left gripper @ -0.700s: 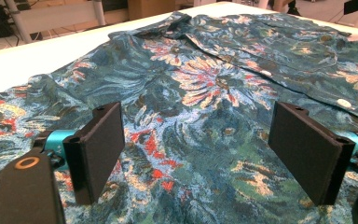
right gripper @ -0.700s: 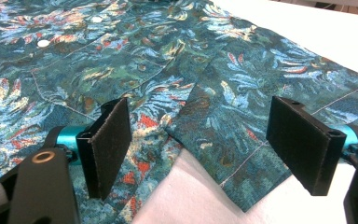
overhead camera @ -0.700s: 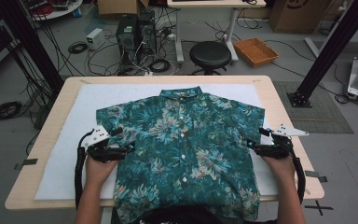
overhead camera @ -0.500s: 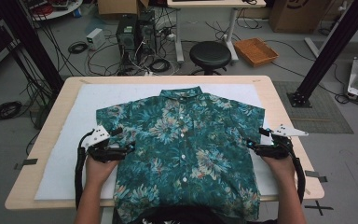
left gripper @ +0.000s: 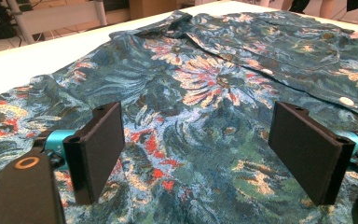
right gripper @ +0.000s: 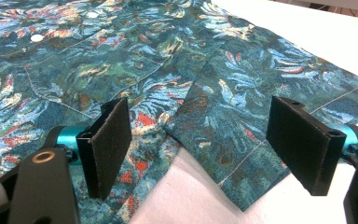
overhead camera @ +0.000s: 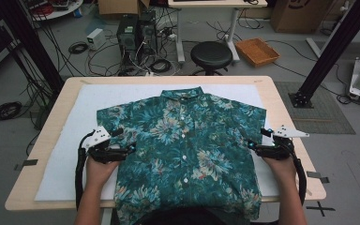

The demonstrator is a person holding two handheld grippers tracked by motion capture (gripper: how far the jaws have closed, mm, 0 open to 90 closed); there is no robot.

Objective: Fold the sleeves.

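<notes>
Shirt (overhead camera: 187,150) lies flat on the desk (overhead camera: 286,101), hem near, collar far, long axis running near to far. Left tongs (overhead camera: 127,148) gape open at its left side seam under the sleeve; right tongs (overhead camera: 253,145) gape open at the right seam. Both grip nothing, equally close, cloth lying inward between them.

From above I look down on the worktop (overhead camera: 51,122); my two gripper cameras skim close over the shared shirt (overhead camera: 187,140), facing three and nine o'clock
</notes>
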